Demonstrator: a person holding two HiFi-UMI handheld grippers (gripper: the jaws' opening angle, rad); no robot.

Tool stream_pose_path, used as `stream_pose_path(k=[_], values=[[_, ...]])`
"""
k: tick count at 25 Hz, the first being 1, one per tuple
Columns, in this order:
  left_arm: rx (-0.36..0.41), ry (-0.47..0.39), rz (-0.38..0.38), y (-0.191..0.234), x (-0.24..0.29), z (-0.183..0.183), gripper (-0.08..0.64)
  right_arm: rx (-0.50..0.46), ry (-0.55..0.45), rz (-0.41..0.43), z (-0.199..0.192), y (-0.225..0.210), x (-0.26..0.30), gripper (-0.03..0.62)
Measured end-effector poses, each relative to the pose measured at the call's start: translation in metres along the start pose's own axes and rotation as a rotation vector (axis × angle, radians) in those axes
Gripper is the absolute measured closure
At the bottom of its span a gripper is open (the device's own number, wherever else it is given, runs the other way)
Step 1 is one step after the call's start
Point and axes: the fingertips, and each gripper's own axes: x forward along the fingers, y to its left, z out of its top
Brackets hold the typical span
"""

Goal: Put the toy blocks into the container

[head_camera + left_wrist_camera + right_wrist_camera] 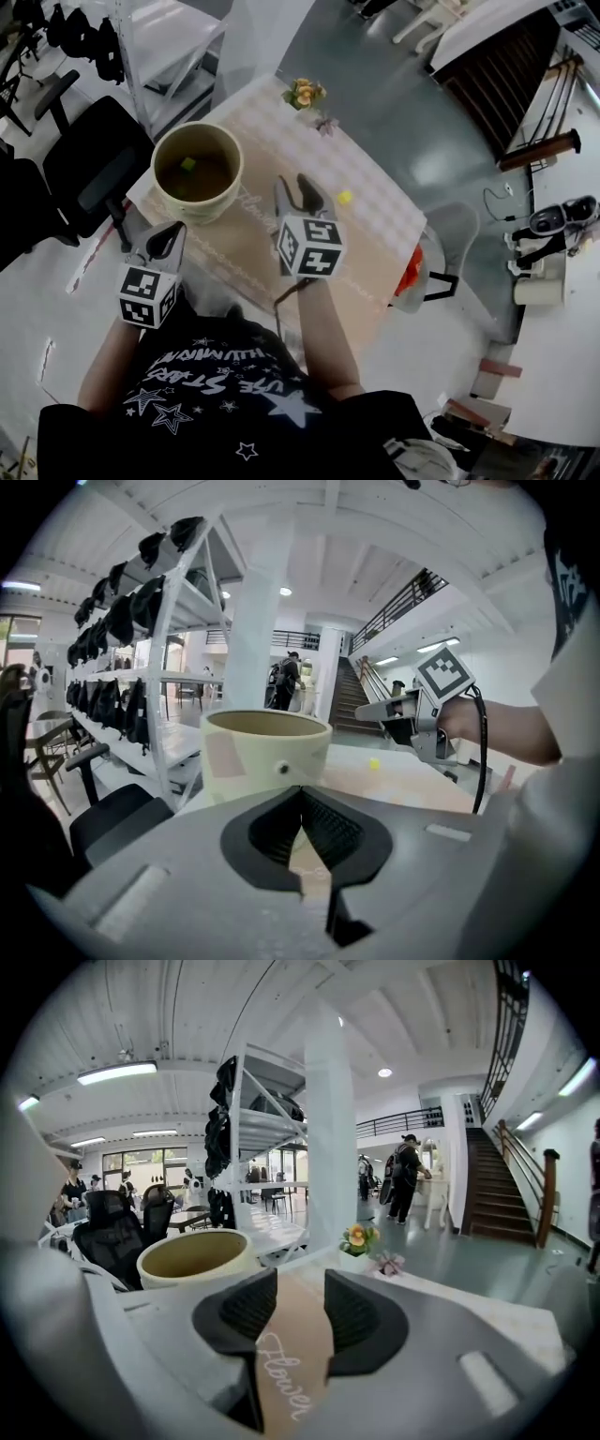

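A cream round container (221, 190) stands at the table's left end with a yellow-green block (187, 165) inside it. A small yellow block (345, 197) lies on the table to the right of my right gripper (298, 193). That gripper hovers over the table's middle, open, with only the tablecloth showing between its jaws (291, 1288). My left gripper (167, 239) is just in front of the container (267, 752); its pads meet at the tips (301, 794) with nothing held. The left gripper view also catches the yellow block (374, 763) and the right gripper (394, 710).
A pale tablecloth covers the table (375, 234). A small flower pot (305, 92) stands at its far edge. A black office chair (94, 164) is left of the table, a grey chair with something red (412, 272) at the right, and shelving (258, 1138) behind.
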Motion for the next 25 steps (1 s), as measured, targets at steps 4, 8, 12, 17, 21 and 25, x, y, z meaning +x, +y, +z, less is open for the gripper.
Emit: stream_pose_path(k=[4,8,12,17,21,25], values=[[0.040,0.014,-0.073,-0.040,0.027,0.004,0.551,0.042,0.025,-0.088,-0.023,-0.056,-0.022,0.430],[0.079,0.030,-0.132,-0.075,0.053,0.009,0.550,0.100,0.045,-0.170,-0.045,-0.112,-0.040,0.430],[0.100,0.048,-0.170,-0.099,0.076,0.012,0.550,0.143,0.070,-0.228,-0.066,-0.157,-0.047,0.430],[0.109,0.076,-0.184,-0.113,0.099,0.011,0.549,0.164,0.131,-0.244,-0.097,-0.190,-0.037,0.407],[0.109,0.095,-0.181,-0.116,0.112,0.009,0.551,0.168,0.183,-0.245,-0.118,-0.204,-0.022,0.383],[0.105,0.113,-0.168,-0.114,0.122,0.007,0.550,0.173,0.211,-0.255,-0.132,-0.216,-0.005,0.368]])
